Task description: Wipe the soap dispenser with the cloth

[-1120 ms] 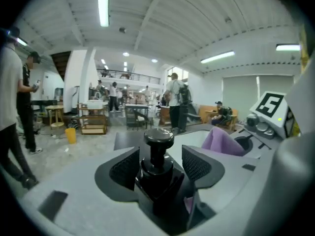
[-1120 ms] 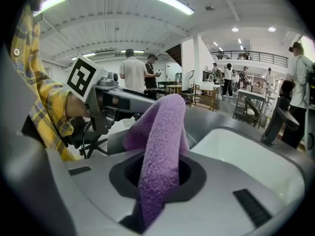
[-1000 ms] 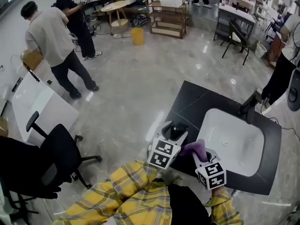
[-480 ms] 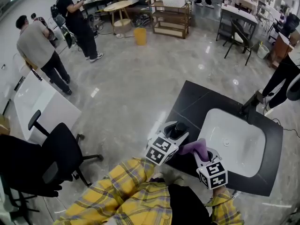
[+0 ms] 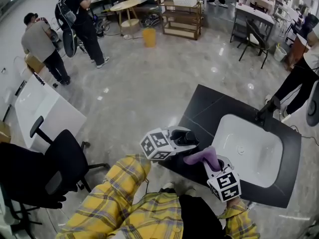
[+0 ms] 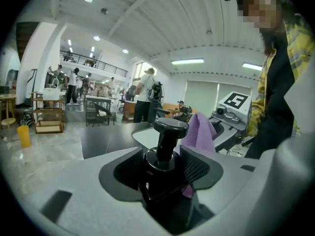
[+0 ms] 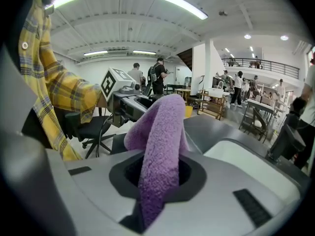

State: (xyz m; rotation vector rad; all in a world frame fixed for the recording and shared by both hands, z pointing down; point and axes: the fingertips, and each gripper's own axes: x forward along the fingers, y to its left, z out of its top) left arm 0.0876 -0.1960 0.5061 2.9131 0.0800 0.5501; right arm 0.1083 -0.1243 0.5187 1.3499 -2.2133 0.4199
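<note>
Black plastic soap dispenser (image 6: 170, 130) sits between the jaws of the left gripper (image 6: 163, 165), with its bottle deep in the gap and its pump head rising clear above the jaw tips. The jaws have just been closing a little and press on the bottle from both sides at a wide setting. This grip appears meant to steady the bottle and present its neck and pump to the other tool.

Purple fleece cloth (image 7: 160, 141) is pinched between the closed jaws of the right gripper (image 7: 158, 175). A thick fold stands up out of the gap and droops past the tips, leaving a soft free end to serve as the wiping face. In the left gripper view that free end lies just beyond the left jaws, on their right-hand side, close behind the pump. Whether it already touches the dispenser cannot be told.

In the head view the two grippers meet almost tip to tip above the near left edge of the dark countertop (image 5: 209, 103). Beyond the right jaws lies the white basin (image 5: 249, 151), with the black faucet (image 5: 264, 112) at its far rim, well apart from both tools. Outside the left jaws the countertop edge drops away to grey floor (image 5: 149, 83), so that side offers room to swing. An office chair (image 5: 60, 158) stands well apart. The person's plaid sleeves (image 5: 119, 193) close off the space behind the jaws.
</note>
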